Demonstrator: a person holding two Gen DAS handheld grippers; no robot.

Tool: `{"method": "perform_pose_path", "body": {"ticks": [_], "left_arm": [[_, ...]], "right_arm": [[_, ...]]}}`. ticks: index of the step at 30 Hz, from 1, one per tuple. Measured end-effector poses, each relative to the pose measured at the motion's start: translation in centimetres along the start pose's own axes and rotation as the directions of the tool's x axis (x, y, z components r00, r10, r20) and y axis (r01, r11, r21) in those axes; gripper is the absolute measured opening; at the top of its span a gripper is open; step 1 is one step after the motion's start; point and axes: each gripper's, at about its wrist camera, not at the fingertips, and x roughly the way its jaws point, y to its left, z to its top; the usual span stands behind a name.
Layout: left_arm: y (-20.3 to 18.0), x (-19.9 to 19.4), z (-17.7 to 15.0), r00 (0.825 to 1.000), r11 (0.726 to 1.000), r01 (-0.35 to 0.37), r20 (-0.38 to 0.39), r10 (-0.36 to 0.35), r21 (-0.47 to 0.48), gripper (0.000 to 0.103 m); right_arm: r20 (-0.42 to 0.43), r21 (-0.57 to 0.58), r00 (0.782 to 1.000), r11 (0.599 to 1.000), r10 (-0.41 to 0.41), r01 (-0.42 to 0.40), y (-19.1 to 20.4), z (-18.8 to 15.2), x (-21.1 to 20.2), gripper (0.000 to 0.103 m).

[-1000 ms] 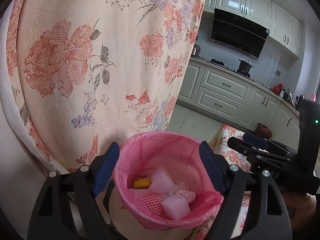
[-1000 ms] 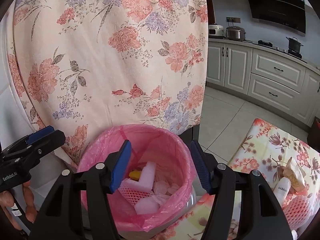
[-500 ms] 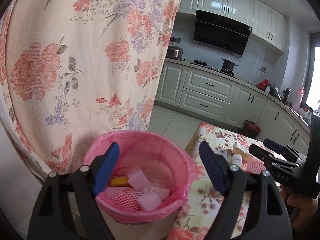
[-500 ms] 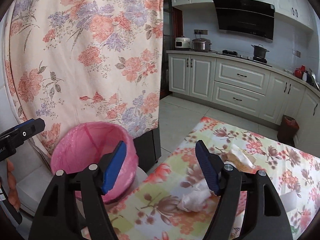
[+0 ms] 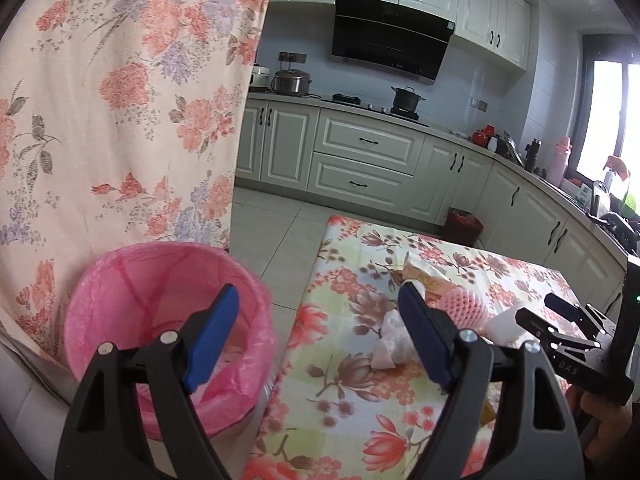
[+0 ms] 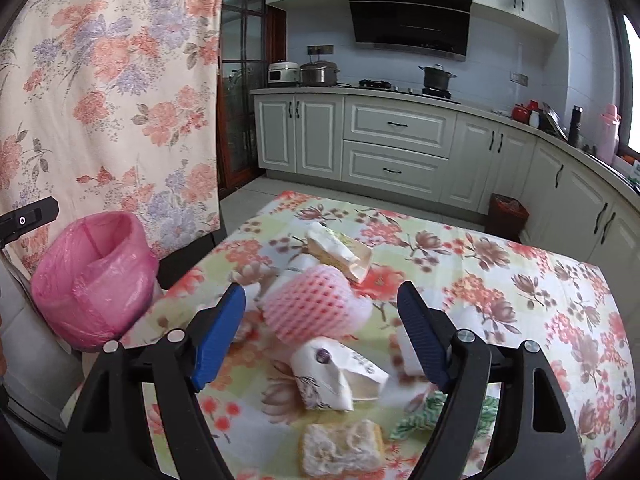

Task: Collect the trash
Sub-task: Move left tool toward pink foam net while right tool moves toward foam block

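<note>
Kitchen cabinets (image 6: 396, 148) and a black range hood (image 6: 408, 16) fill the background, with a floral curtain (image 5: 120, 100) hanging at the left. Nearer the cameras stands a bench (image 6: 520, 280) under a flowered cloth, with the trash scattered on it. A bin (image 5: 160, 280) lined with a pink bag sits just beside the bench's left edge, in front of the curtain.

Seen from the right wrist, the right hand-held gripper (image 6: 320, 332) hangs over the trash with its jaws opening and nothing pressed between the blue pads. A pink foam net (image 6: 316, 308) lies on the cloth in the gap between the fingers, touching neither. Just nearer lies a white wrapper (image 6: 336, 376), and closest to the camera a crumbly pale block (image 6: 340, 444). A green leaf-print scrap (image 6: 432, 412) shows partly behind the right finger. Beyond the net lies a cream packet (image 6: 336, 250).

Seen from the left wrist, the left hand-held gripper (image 5: 316, 340) is wide apart and holds nothing; its left finger hangs over the bin, its right finger over the bench. A crumpled tissue (image 5: 390, 344) lies on the cloth beside that right finger. The right gripper shows at the right edge of this view, near the net.
</note>
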Motion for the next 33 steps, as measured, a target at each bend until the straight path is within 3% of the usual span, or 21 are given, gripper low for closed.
{"method": "perform_pose_path", "body": {"ticks": [8, 16, 24, 33], "left_arm": [[-4.9, 4.3, -1.0, 0.994, 0.995, 0.085, -0.069, -0.081, 0.044, 0.079], [-10.0, 8.7, -1.6, 0.978, 0.981, 0.172, -0.132, -0.159, 0.094, 0.079], [-13.3, 12.9, -2.4, 0.955, 0.963, 0.241, -0.206, -0.213, 0.122, 0.079], [-14.9, 15.9, -3.3, 0.928, 0.944, 0.298, -0.276, -0.252, 0.140, 0.078]], "right_arm": [[-0.063, 0.086, 0.994, 0.992, -0.090, 0.095, -6.8, -2.5, 1.3, 0.076], [-0.144, 0.138, 0.982, 0.980, -0.122, 0.142, -11.0, -3.5, 4.1, 0.079], [-0.217, 0.128, 0.972, 0.984, -0.091, 0.120, -11.9, -3.6, 7.4, 0.085], [-0.264, 0.048, 0.958, 0.991, -0.110, 0.127, -10.9, -4.3, 9.5, 0.088]]}}
